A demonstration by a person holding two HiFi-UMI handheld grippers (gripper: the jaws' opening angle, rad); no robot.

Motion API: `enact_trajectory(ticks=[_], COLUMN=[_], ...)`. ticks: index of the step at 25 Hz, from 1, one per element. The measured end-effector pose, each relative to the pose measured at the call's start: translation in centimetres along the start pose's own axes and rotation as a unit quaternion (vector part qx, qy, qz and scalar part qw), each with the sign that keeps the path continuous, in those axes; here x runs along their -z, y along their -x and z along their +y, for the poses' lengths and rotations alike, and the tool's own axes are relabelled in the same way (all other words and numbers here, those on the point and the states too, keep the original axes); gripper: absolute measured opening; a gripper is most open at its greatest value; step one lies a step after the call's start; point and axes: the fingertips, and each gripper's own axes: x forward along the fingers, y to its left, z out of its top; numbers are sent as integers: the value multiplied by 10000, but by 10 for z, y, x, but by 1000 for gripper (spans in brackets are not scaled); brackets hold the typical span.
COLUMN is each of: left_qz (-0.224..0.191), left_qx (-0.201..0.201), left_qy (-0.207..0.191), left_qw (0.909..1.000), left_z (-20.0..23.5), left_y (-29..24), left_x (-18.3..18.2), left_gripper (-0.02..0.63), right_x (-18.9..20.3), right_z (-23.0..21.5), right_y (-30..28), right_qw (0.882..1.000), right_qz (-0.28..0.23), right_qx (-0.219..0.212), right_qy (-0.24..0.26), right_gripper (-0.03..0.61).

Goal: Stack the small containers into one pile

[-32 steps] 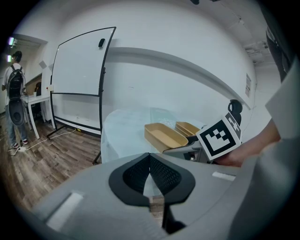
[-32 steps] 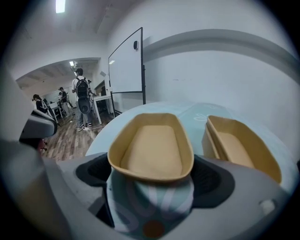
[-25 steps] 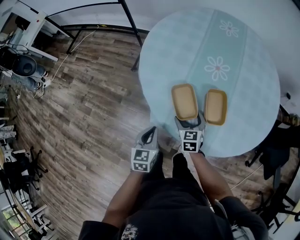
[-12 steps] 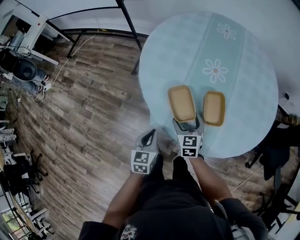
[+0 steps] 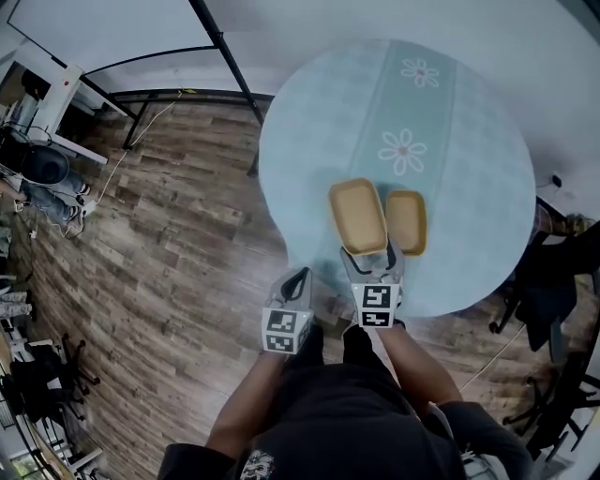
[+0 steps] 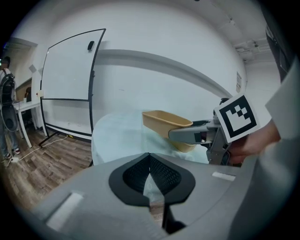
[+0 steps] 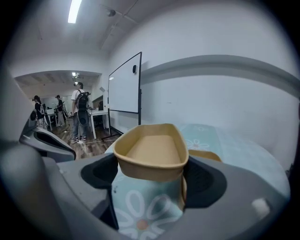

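The right gripper (image 7: pixel 150 176) is gripping a tan oblong paper container (image 7: pixel 152 149) in its jaws. The left gripper (image 6: pixel 150 174) is hovering with its jaws closed and empty.

The floor (image 5: pixel 178 234) was dark, weathered wood plank. A round table (image 5: pixel 478 178) stood near a plain white wall (image 6: pixel 164 61). It was covered in a pale blue checked cloth with a green runner (image 5: pixel 412 112) printed with daisies. A whiteboard (image 6: pixel 68 70) on a black frame stood beside it, and cables (image 5: pixel 122 155) trailed over the planks near its feet. Further back, under a ceiling strip light (image 7: pixel 73 11), people (image 7: pixel 80 110) stood by a white desk (image 7: pixel 99 113). Black office chairs (image 5: pixel 42 366) crowded one edge.
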Motion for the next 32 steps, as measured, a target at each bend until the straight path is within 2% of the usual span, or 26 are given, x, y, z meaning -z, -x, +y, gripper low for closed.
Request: enact_trajectory(ticks=[9,17,22,32], left_qz=[-2,123,197,200], left_qx=[494,659,714,800], left_qy=[-320,-403,-396,-434], left_qw=[9983,9969,9965,9956], left_z=[-37,-51,-59,-68], left_y=[-20,-38,-48,-56], left_x=[-17,-13,-8,-11], left_gripper=[-6,-6,-6,-6], right_x=[13,34,43,61], right_z=[-70,-114,-126,-117], right_y=[31,31,26,25], right_qw=[9959,9924,9920,9913], right_qz=[33,159,225,535], right_qx=[834,1118,1134,1003], right_qy=[-340,-480,-514,-668], right_gripper=[442,442,442,442])
